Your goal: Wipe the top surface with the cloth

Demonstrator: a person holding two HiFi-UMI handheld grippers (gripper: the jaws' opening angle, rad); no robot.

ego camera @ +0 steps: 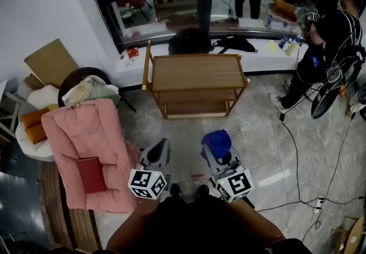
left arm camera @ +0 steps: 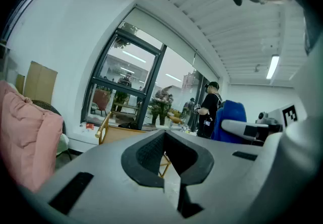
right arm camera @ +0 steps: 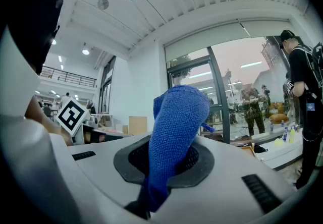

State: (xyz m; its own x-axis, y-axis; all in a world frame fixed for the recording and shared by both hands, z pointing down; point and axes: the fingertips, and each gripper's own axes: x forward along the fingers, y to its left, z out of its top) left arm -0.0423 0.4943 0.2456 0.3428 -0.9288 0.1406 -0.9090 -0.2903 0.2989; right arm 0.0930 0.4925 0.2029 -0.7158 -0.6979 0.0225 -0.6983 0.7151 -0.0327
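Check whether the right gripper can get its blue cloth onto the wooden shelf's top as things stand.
Probably yes, after a step forward: the right gripper grips the blue cloth, only floor lies before the wooden shelf, and its top looks bare.

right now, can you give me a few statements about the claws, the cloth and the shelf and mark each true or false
1. The right claw is shut on a blue cloth. True.
2. The cloth already lies on the wooden shelf. False: it is in the right claw, short of the shelf.
3. The left claw holds a red book. False: it holds nothing; the book lies on the pink cushion.
4. The shelf's top board is bare. True.
5. A person in black stands to the right of the shelf. True.
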